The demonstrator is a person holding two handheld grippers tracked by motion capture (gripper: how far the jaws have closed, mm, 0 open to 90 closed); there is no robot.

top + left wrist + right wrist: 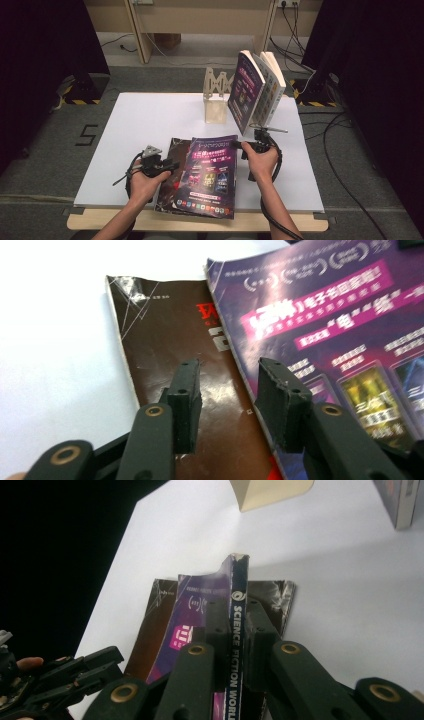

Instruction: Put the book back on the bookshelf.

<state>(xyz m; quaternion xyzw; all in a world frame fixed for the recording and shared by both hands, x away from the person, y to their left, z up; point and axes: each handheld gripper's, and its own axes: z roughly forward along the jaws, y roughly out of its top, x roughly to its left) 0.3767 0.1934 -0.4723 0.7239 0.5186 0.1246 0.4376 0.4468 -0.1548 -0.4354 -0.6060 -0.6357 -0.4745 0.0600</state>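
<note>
The purple magazine [235, 630] is pinched by its spine in the right tool [235, 645], its long axis running away along the jaws, while the left tool [227, 405] is held spread.

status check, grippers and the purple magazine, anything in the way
Right gripper shut on purple magazine spine. Left gripper open over brown magazine. Nothing blocking; leaning books beyond.

I take this for a lab or recording room, not a home. My white table [150, 125] stands on grey carpet [40, 165], flanked by black curtains [45, 40]. Hazard-striped stand feet [82, 101] sit at both sides, cables [345, 165] trail over the floor, and a taped "5" [87, 135] marks the carpet.
</note>
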